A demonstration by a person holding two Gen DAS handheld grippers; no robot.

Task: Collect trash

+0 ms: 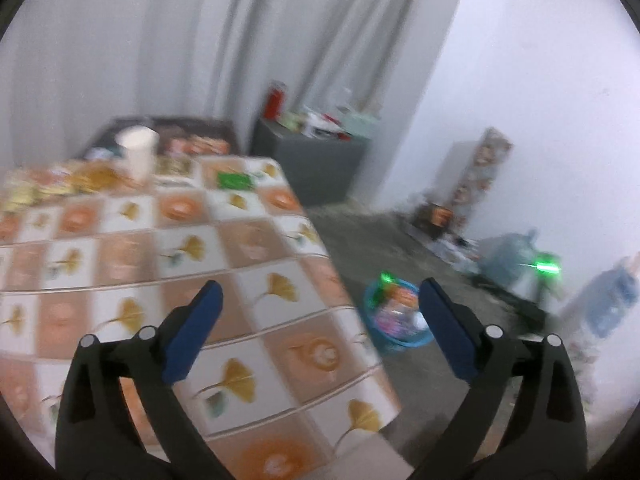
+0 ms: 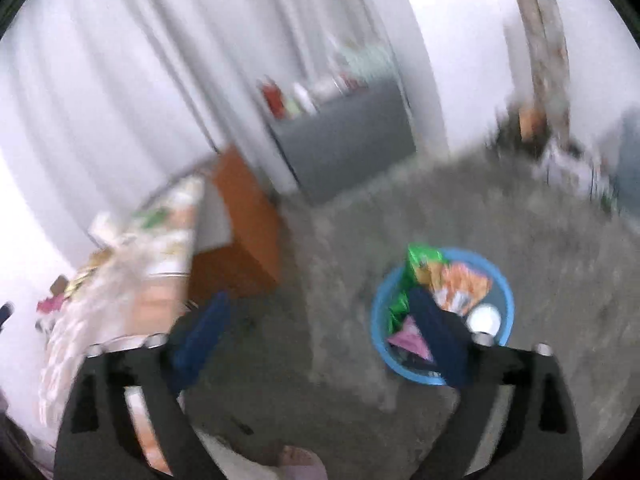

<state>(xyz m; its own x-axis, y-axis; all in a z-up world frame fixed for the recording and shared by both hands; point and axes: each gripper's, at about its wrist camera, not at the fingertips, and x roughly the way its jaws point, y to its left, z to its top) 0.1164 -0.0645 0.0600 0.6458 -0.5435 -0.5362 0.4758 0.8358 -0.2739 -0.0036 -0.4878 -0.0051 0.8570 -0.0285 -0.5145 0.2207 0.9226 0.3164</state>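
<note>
Fingers of the left gripper [image 1: 320, 328] and right gripper [image 2: 320, 336] are spread, nothing held. Wrappers [image 1: 72, 184] are seen at ten o'clock on the table [image 1: 240, 280]; the blue basket [image 2: 505, 292] could be overshot through fast swings.

Near half of the leaf-and-orange patterned tablecloth [image 1: 240, 272] is bare, easy to reach across. White paper cup [image 1: 138, 152] and snack wrappers [image 1: 48, 186] crowd the far end. Grey floor [image 2: 320, 320] around the round blue plastic basket [image 2: 505, 280] is open.
</note>
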